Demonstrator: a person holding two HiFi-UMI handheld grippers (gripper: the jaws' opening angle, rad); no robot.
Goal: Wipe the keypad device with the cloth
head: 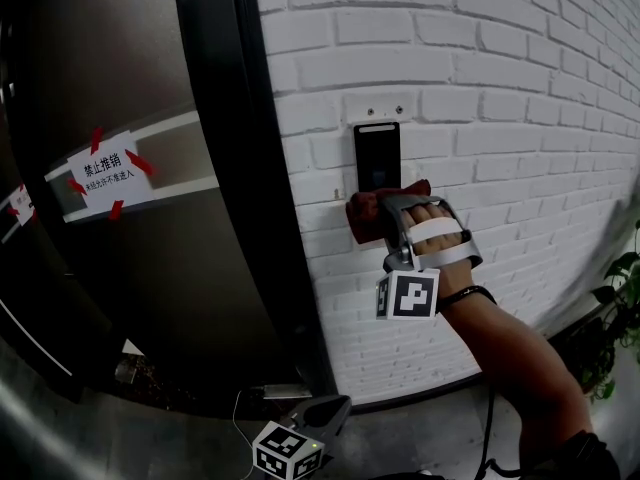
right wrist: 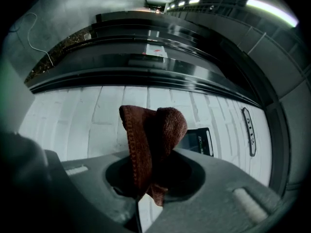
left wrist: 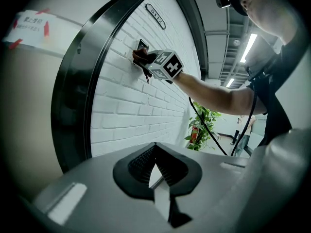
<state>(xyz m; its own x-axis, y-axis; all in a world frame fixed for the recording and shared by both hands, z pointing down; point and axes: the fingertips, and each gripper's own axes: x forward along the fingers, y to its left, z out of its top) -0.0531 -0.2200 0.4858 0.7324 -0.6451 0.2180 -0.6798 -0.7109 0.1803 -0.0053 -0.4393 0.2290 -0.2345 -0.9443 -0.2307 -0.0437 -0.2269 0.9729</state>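
Observation:
A black keypad device [head: 377, 158] is fixed upright on the white brick wall [head: 500, 118]. My right gripper [head: 385, 218] is shut on a folded reddish-brown cloth [head: 368, 214], which lies against the wall at the device's lower edge. In the right gripper view the cloth [right wrist: 151, 140] stands up from the jaws and covers part of the keypad device [right wrist: 198, 141]. My left gripper [head: 325, 413] hangs low near the floor, shut and holding nothing. The left gripper view shows the right gripper [left wrist: 146, 62] and cloth [left wrist: 140, 57] at the device from below.
A dark door [head: 120, 188] with a black frame [head: 235, 168] stands left of the wall, bearing a taped white paper notice [head: 102, 170]. A potted plant [head: 620, 288] sits at the far right. A black cable [head: 490, 428] hangs along my right arm.

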